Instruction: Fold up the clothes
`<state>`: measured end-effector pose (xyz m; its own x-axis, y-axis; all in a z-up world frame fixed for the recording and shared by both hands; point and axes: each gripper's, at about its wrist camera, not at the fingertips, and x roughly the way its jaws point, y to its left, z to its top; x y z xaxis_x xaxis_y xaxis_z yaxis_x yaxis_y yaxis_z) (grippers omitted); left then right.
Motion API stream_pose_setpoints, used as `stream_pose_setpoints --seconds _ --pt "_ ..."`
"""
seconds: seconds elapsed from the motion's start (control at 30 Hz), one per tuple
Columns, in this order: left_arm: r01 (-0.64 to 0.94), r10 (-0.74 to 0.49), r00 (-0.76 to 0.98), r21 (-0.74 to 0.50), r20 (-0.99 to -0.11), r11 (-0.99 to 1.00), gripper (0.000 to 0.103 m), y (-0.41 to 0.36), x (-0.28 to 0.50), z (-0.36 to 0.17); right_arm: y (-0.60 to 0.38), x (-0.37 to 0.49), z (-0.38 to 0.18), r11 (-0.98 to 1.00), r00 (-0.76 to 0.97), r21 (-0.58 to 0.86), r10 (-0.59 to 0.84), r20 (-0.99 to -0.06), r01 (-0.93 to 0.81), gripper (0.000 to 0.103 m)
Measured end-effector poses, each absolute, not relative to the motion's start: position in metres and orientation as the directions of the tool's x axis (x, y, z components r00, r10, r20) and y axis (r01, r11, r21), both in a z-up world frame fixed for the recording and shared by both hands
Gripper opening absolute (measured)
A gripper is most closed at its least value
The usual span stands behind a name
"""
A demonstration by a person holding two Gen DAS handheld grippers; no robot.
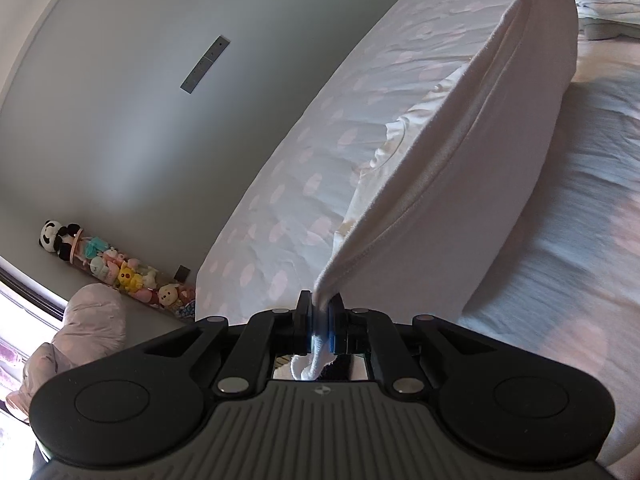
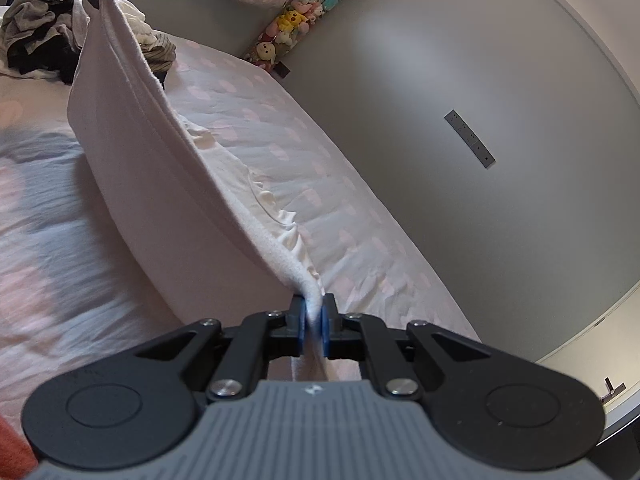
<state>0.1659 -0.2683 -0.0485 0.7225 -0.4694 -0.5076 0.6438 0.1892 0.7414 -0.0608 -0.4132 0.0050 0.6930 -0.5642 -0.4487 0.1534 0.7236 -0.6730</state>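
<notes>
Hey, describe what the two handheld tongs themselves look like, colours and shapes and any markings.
Both match. The left tongs and right tongs have matte black linkage arms with silver pivot screws, two round black housings with a circular inset each, blue pads on the fingertips, and a grey ribbed body bearing a small white emblem. No cables or sleeves show; a reddish patch at the right view's lower left corner is unidentifiable.

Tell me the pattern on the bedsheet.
The bedsheet is white with pale pink cloud-like blotches, clearest in the right wrist view.
</notes>
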Motion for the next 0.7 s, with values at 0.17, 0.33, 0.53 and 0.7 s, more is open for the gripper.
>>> stream_pose_setpoints --seconds 0.17,0.33,0.53,0.7 --pt "0.647 -0.449 0.726 0.739 -0.521 0.190 0.005 -0.302 0.217 -0.039 -0.454 -0.012 0.019 0.714 0.680 -0.682 -0.578 -0.451 0.155 0.009" --pt "0.648 -0.428 0.726 0.744 -0.538 0.165 0.005 -0.339 0.267 -0.040 -0.503 0.045 0.021 0.713 0.658 -0.685 -0.587 -0.472 0.146 0.009" --pt "0.659 -0.378 0.721 0.744 -0.581 0.112 0.005 -0.391 0.324 -0.074 -0.565 0.115 -0.003 0.744 0.627 -0.655 -0.576 -0.525 0.135 0.009" --pt "0.681 -0.326 0.708 0.729 -0.627 0.076 0.005 -0.429 0.364 -0.126 -0.610 0.170 -0.049 0.781 0.598 -0.612 -0.551 -0.583 0.123 0.009"
